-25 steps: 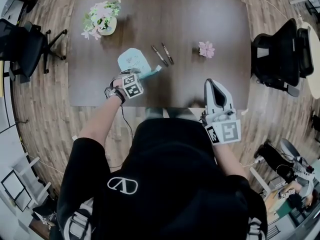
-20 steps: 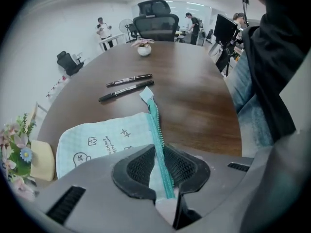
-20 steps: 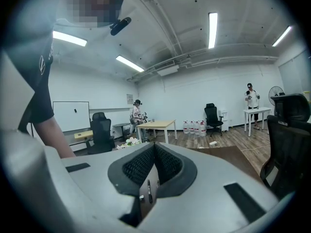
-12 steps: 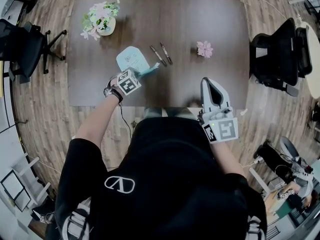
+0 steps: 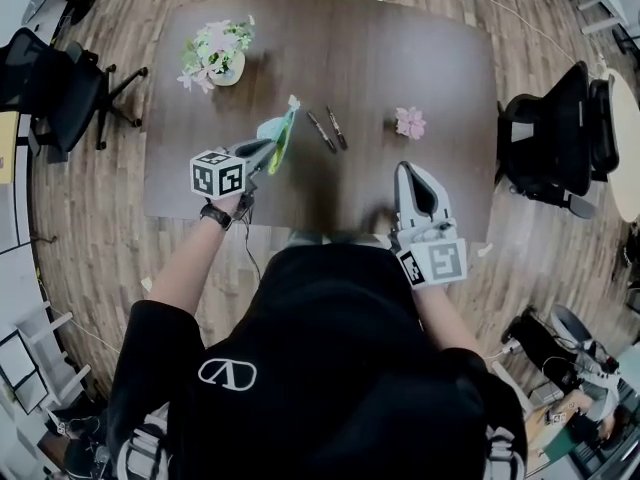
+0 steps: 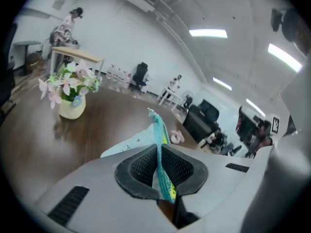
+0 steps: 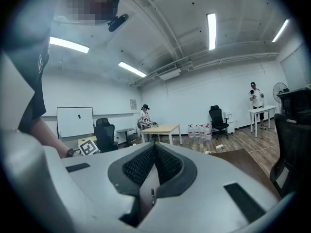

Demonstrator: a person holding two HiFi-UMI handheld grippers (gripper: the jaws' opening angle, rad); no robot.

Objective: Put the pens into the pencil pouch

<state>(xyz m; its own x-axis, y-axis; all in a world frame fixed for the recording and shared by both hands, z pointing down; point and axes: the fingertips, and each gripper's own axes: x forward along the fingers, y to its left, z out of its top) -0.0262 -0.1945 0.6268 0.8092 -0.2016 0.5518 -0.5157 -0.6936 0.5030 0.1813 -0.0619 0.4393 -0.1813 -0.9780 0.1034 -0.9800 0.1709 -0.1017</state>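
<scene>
My left gripper [image 5: 268, 149] is shut on the edge of the light-blue pencil pouch [image 5: 279, 131] and holds it up off the dark table [image 5: 430, 63], turned edge-on. In the left gripper view the pouch [image 6: 158, 130] stands as a thin teal strip pinched between the pads of that gripper [image 6: 161, 165]. Two dark pens [image 5: 321, 132] [image 5: 336, 127] lie side by side on the table just right of the pouch. My right gripper [image 5: 411, 171] hovers at the table's front edge, shut and empty; in its own view the right gripper [image 7: 154, 153] has its pads together.
A vase of flowers [image 5: 218, 53] stands at the table's back left, and the same vase [image 6: 72, 103] shows in the left gripper view. A small pink flower [image 5: 410, 123] lies right of the pens. Office chairs flank the table on the right [image 5: 560, 133] and on the left [image 5: 50, 78].
The left gripper closed on the pouch where it lay flat, then rose and rolled, lifting the pouch off the table. The right gripper stayed put.
</scene>
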